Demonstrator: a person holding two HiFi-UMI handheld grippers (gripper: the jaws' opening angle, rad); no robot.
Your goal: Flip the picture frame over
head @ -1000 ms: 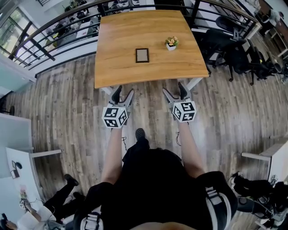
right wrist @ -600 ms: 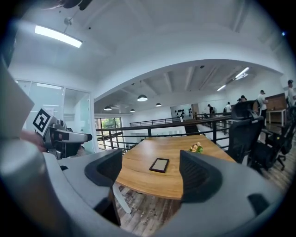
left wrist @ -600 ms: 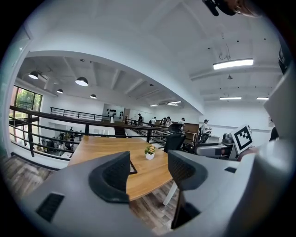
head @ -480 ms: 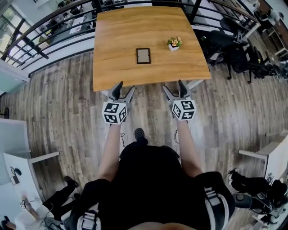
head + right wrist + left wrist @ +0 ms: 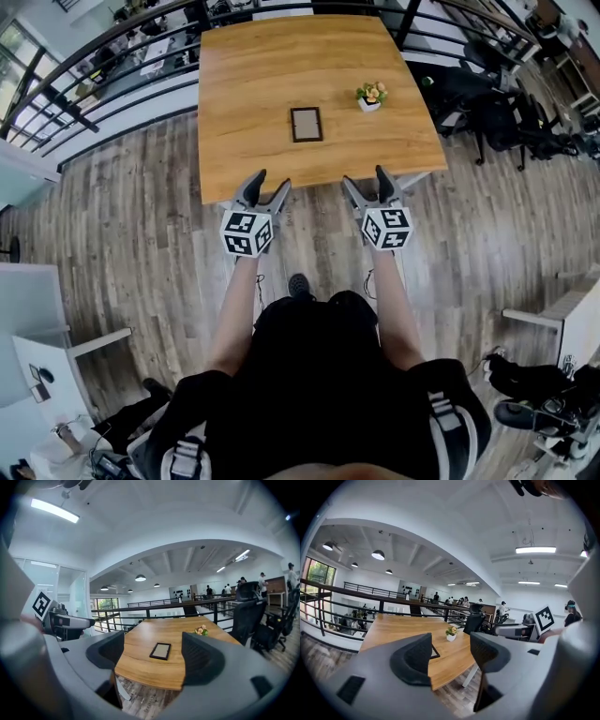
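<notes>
A small dark picture frame (image 5: 306, 124) lies flat near the middle of the wooden table (image 5: 253, 84). In the right gripper view the picture frame (image 5: 161, 651) shows between the jaws, far ahead. The left gripper view catches only a corner of the picture frame (image 5: 435, 653) beside the left pad. My left gripper (image 5: 267, 185) and right gripper (image 5: 366, 178) hover side by side at the table's near edge, over the floor. Both stand open and hold nothing; neither touches the frame.
A small white pot of flowers (image 5: 371, 96) stands on the table to the right of the frame. Black railings (image 5: 112, 56) run behind and to the left of the table. Office chairs (image 5: 478, 98) crowd the right side. The floor (image 5: 131, 225) is wood plank.
Both grippers have moved forward to the table's near edge, and the table sits lower and closer in the head view. The jaws stay wide apart.
</notes>
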